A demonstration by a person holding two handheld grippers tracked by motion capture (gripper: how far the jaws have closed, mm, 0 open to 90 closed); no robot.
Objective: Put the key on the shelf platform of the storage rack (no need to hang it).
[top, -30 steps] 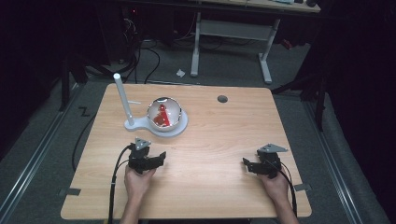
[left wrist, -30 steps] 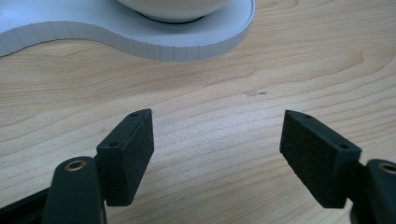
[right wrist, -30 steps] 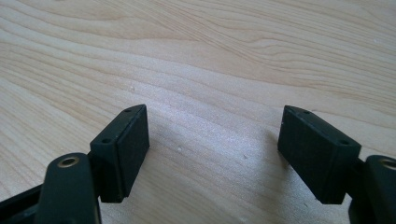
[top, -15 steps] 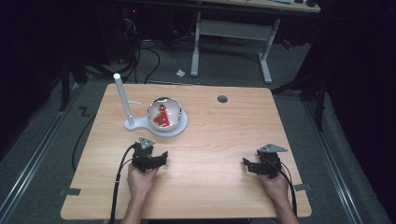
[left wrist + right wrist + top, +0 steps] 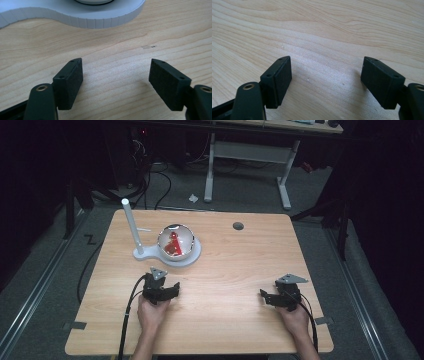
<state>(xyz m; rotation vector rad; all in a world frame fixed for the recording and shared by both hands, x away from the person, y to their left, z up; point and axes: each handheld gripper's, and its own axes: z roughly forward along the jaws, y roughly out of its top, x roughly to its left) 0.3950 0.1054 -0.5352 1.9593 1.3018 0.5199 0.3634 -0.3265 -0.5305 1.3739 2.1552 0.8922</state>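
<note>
Globe [image 5: 175, 241] with a red figure inside sits on a white base [image 5: 192, 256] at the desk's [image 5: 235, 270] far left, beside an upright white post [image 5: 131, 225]. Likely smooth, slippery and fragile; hold it by the base rim. Left gripper [image 5: 167, 291] rests nearest, right gripper [image 5: 266, 298] well apart; both have jaws open and empty.

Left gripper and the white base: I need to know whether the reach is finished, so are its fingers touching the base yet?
Apart. In the left gripper view, bare table lies between the open left gripper and the white base.
</note>
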